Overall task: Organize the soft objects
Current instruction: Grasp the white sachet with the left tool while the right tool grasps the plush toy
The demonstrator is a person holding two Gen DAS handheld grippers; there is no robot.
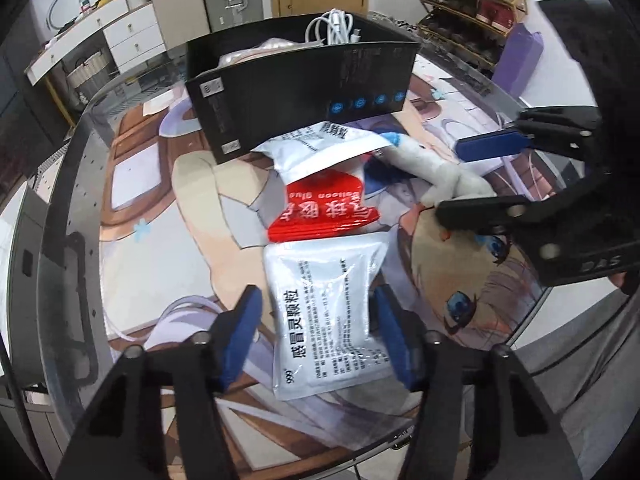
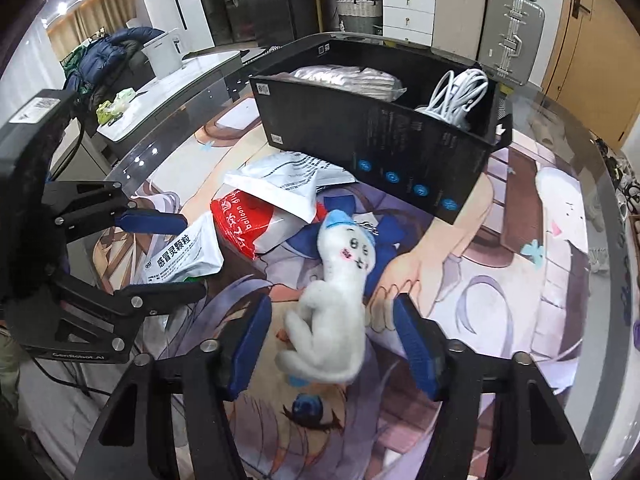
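Note:
A white medicine sachet pack (image 1: 324, 320) lies on the printed mat, slightly buckled, and my left gripper (image 1: 318, 336) is shut on its two long edges. The right wrist view shows the sachet pack (image 2: 184, 260) between the left gripper (image 2: 192, 256) fingers. A white plush toy (image 2: 332, 312) with a blue cap lies on the mat between the pads of my right gripper (image 2: 332, 304), which is open with gaps on both sides. A red balloon-glue bag (image 1: 324, 208) and a white mailer bag (image 1: 320, 148) lie before the black box (image 1: 296, 88).
The black box (image 2: 380, 140) holds a coiled white cable (image 2: 456, 96) and clear-wrapped packets (image 2: 344, 76). The round glass table's edge (image 1: 76, 208) curves on the left. A purple bag (image 1: 520, 60), a shoe rack (image 1: 472, 4), drawers and suitcases stand beyond the table.

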